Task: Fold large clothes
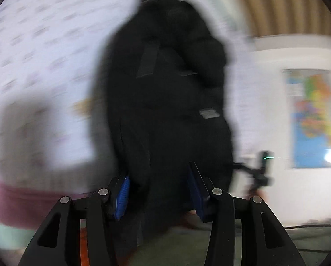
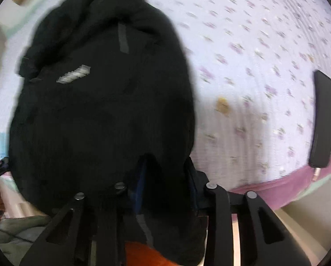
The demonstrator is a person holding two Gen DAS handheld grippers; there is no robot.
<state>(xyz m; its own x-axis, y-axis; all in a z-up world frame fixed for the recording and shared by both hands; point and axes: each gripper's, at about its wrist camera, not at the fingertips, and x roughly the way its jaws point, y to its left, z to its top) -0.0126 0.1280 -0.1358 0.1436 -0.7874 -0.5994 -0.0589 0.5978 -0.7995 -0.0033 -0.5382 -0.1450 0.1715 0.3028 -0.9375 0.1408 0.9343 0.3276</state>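
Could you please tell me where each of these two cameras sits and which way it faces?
Left wrist: on the left gripper, looking along its blue-padded fingers at the black padded jacket, map poster beyond.
Right wrist: on the right gripper, looking steeply down at the jacket and floral white bedsheet.
Shared: jacket, bedsheet.

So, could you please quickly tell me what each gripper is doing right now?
Left gripper: fingers around the black jacket's hem; a firm grip cannot be told.
Right gripper: closed on the same jacket's hem.
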